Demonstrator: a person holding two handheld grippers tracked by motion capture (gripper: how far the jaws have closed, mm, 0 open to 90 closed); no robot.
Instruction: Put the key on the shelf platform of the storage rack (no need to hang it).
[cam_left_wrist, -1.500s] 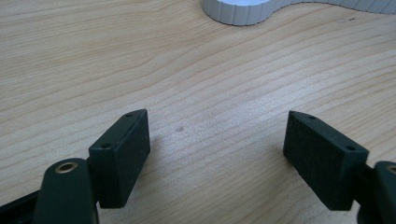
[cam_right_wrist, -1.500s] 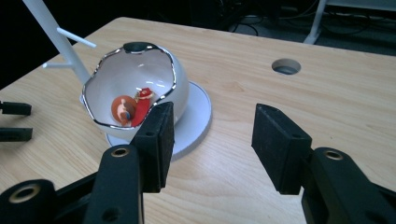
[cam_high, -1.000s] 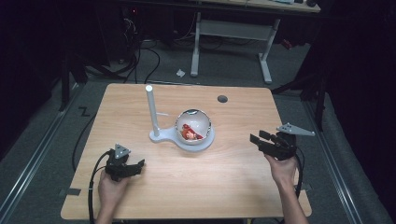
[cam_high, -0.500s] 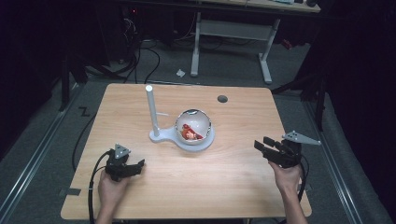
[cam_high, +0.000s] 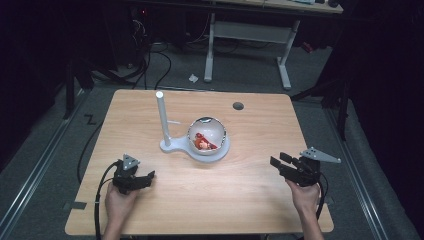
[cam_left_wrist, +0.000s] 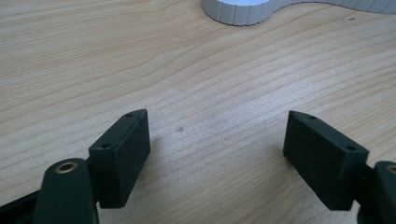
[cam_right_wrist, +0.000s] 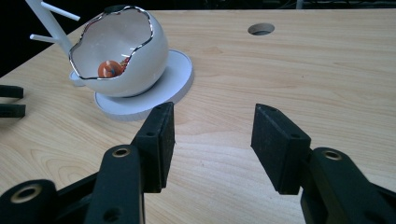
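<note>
Holding a gripper in each hand, you have both low near the front of the tabletop (cam_high: 235, 200), one at each side. Your left gripper (cam_high: 145, 178) sits at the front left, its jaws spread wide with nothing but bare wood between them; in the left gripper view the pads (cam_left_wrist: 122, 156) hover close over the grain, and the ribbed white edge of the stand's base (cam_left_wrist: 243, 11) lies well ahead of them. Your right gripper (cam_high: 278, 165) is at the front right, pointing across toward the middle, with the grey three-cornered plate (cam_high: 320, 155) on top. Its jaws stand partly apart and grip nothing: the right gripper view shows plain wood in the gap between the two pads (cam_right_wrist: 279, 147).

The white egg-shaped bowl (cam_high: 207, 135) sits on the round white base (cam_high: 220, 152) near the middle of the tabletop, well apart from both grippers. Its jagged rim has a shiny silver edge, and its opening is turned toward your right gripper. Inside lies something small, orange and red (cam_right_wrist: 110, 68) (perhaps a little toy, though it's too small to say). A slim white post (cam_high: 162, 117) rises upright from the left end of the same base, with thin pegs sticking out of it. A round hole (cam_high: 238, 106) is cut in the tabletop behind the bowl, toward the far right.
</note>
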